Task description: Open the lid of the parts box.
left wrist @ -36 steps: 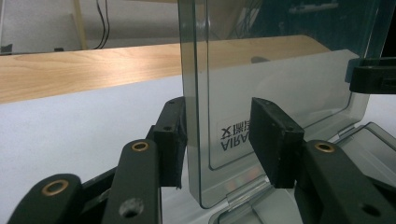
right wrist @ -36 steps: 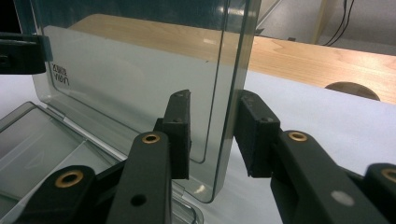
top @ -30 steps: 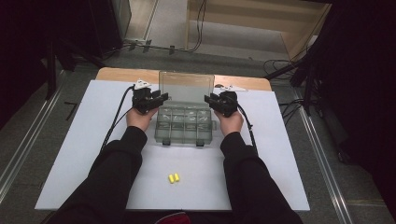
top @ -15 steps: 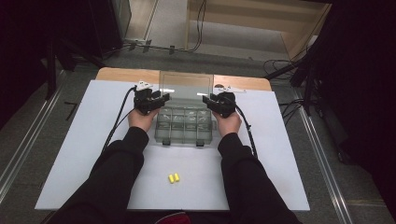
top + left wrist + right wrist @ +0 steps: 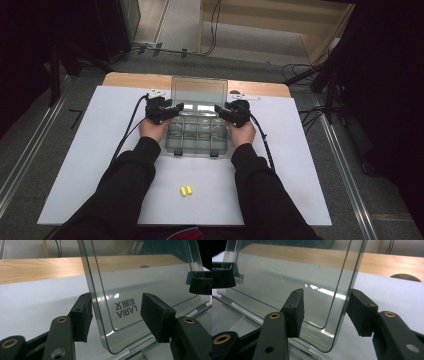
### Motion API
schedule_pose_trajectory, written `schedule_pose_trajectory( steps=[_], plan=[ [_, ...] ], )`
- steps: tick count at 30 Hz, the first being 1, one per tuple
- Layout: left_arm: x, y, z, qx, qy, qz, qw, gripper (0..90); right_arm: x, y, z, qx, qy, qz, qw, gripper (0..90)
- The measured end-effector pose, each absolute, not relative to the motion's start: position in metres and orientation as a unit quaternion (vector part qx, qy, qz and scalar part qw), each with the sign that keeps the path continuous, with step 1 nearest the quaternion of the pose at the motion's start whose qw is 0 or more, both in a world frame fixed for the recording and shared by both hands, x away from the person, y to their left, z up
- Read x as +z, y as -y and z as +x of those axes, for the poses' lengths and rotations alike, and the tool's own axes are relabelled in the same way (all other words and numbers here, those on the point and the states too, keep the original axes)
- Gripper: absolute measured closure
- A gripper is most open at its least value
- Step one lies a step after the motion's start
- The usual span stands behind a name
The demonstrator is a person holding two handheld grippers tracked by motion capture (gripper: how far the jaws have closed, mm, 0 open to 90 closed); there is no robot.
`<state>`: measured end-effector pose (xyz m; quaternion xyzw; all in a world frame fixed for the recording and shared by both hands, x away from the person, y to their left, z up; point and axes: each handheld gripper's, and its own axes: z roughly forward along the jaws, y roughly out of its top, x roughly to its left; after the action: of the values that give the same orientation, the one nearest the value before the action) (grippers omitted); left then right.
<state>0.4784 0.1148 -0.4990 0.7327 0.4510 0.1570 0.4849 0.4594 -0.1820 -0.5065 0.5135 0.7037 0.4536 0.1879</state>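
Observation:
A clear plastic compartment box (image 5: 197,136) sits mid-table with its lid (image 5: 199,91) standing upright. My left gripper (image 5: 175,110) is at the lid's left edge and my right gripper (image 5: 220,110) at its right edge. In the left gripper view the lid (image 5: 140,282) has its edge between the spread jaws of the left gripper (image 5: 117,315), which is open. The right gripper (image 5: 328,312) is open too, its jaws either side of the lid (image 5: 294,272) edge. Neither clamps the lid. Two small yellow pieces (image 5: 186,190) lie near the front.
The box rests on a white board (image 5: 90,150) over a wooden tabletop (image 5: 130,79). Cables (image 5: 131,125) trail back from both grippers along the forearms. Dark stands and floor cables surround the table.
Both grippers have edged slightly inward onto the lid's side edges. The lid stays upright and the box has not moved.

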Motion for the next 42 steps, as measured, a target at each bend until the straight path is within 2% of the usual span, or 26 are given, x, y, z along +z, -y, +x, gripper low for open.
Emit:
schedule_pose_trajectory(
  steps=[26,29,33,42],
  plan=[
    [-0.5079,-0.1150,0.4814,0.120,-0.472,0.737,0.469,35.8,-0.5148,0.1799,0.4618,0.440,-0.706,0.535,0.149,34.8],
    [-0.5080,-0.1149,0.4814,0.119,-0.472,0.738,0.468,35.7,-0.5149,0.1794,0.4618,0.436,-0.709,0.532,0.156,32.2],
    [-0.5080,-0.1150,0.4815,0.119,-0.472,0.738,0.467,30.8,-0.5148,0.1782,0.4615,0.433,-0.709,0.533,0.160,30.1],
    [-0.5041,-0.1165,0.4801,0.114,-0.470,0.738,0.471,28.7,-0.5118,0.1759,0.4595,0.424,-0.720,0.522,0.172,26.3]
  ],
)
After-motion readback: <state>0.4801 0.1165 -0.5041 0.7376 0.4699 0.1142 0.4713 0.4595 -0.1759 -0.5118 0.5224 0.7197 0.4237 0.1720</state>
